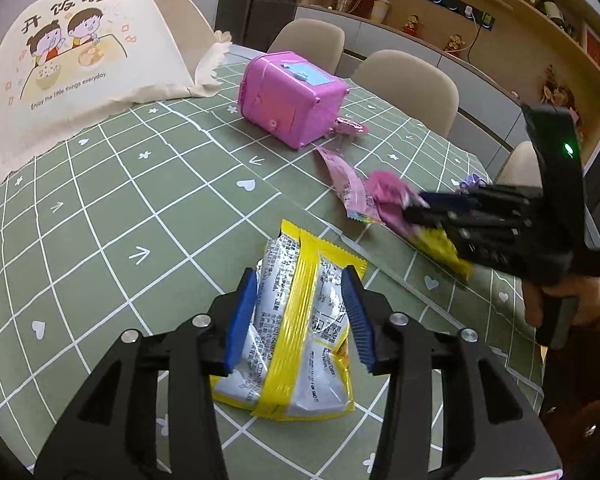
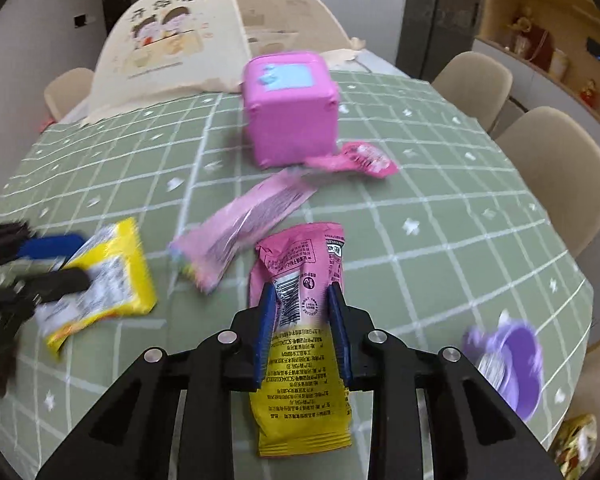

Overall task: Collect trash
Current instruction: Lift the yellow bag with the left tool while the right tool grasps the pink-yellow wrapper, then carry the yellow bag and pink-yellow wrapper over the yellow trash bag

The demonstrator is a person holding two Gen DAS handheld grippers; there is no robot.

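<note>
Left wrist: my left gripper (image 1: 302, 312) has its jaws closed onto the yellow-and-silver wrapper (image 1: 296, 320) over the green tablecloth (image 1: 100, 216). Right wrist: my right gripper (image 2: 302, 332) pinches the pink-and-yellow wrapper (image 2: 300, 360). Pink bin (image 2: 290, 110) sits well apart; I judge nothing is binned yet, with the long pink wrapper (image 2: 240, 228) and the small pink wrapper (image 2: 360, 158) left.

A sage-green tablecloth (image 2: 440, 216) carries a white grid with white hearts, arrows and stars. On it stand a bright pink plastic cube box (image 2: 290, 114) with a pale blue top panel, a yellow-and-silver foil wrapper (image 1: 296, 320), a pink-and-yellow printed packet (image 2: 300, 320) and a lilac cup (image 2: 512, 364).
</note>
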